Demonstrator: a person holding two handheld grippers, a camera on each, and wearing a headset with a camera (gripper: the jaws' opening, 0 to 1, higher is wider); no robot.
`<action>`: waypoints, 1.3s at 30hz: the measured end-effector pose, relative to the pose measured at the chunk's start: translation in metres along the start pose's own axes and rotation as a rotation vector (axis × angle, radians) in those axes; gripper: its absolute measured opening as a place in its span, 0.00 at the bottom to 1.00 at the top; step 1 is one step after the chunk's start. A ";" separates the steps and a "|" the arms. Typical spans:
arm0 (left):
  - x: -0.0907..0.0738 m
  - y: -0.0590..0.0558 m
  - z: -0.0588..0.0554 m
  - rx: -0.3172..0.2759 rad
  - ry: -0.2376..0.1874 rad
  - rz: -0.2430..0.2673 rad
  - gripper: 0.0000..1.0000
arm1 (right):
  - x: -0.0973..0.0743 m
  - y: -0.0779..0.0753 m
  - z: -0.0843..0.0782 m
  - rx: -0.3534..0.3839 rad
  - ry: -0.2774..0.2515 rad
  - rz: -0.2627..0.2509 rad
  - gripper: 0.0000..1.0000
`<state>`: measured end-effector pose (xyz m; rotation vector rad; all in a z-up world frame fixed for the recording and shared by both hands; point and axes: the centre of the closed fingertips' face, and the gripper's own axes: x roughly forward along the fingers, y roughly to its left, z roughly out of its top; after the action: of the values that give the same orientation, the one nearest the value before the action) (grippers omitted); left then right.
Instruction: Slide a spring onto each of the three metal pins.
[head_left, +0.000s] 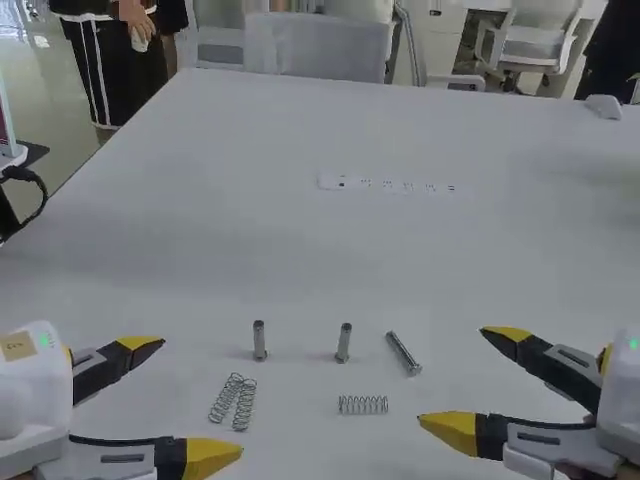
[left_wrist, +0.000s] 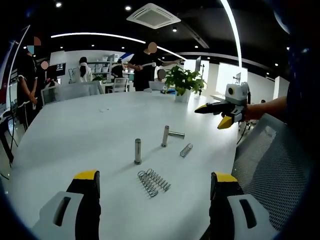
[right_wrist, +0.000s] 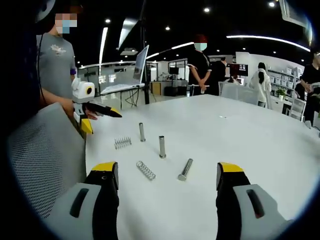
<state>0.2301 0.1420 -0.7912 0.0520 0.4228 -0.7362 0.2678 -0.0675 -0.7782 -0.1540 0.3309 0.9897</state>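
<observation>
The left gripper (head_left: 190, 400) holds its jaws wide open with nothing between them. The right gripper (head_left: 457, 378) is just as wide and just as empty. Both hang low over the near edge of the white desk (head_left: 300, 230).

The middle pin (head_left: 344, 342) stands upright on the desk between the two grippers, with the left gripper to its left and nearer the person, and the right gripper to its right. The left pin (head_left: 259, 340) stands upright to the left of the middle pin, in line with it. The third pin (head_left: 403, 353) lies on its side just to the right of the middle pin.

One spring (head_left: 362, 404) lies flat on the near side of the middle pin, close to it. Two springs (head_left: 233, 400) lie side by side to the left of the middle pin and nearer the person, in front of the left pin. A power strip (head_left: 388, 184) lies well beyond the middle pin.
</observation>
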 end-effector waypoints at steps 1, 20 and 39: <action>0.000 0.000 0.000 0.000 0.000 0.000 0.89 | 0.000 0.000 0.000 0.002 -0.002 0.000 0.80; 0.001 0.001 0.000 -0.001 -0.001 -0.006 0.88 | 0.000 0.002 -0.003 0.009 0.008 -0.004 0.79; 0.000 0.001 -0.001 -0.004 0.002 -0.006 0.87 | 0.001 0.002 -0.005 0.010 0.020 0.005 0.77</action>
<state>0.2306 0.1425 -0.7921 0.0473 0.4262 -0.7412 0.2657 -0.0667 -0.7830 -0.1539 0.3547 0.9914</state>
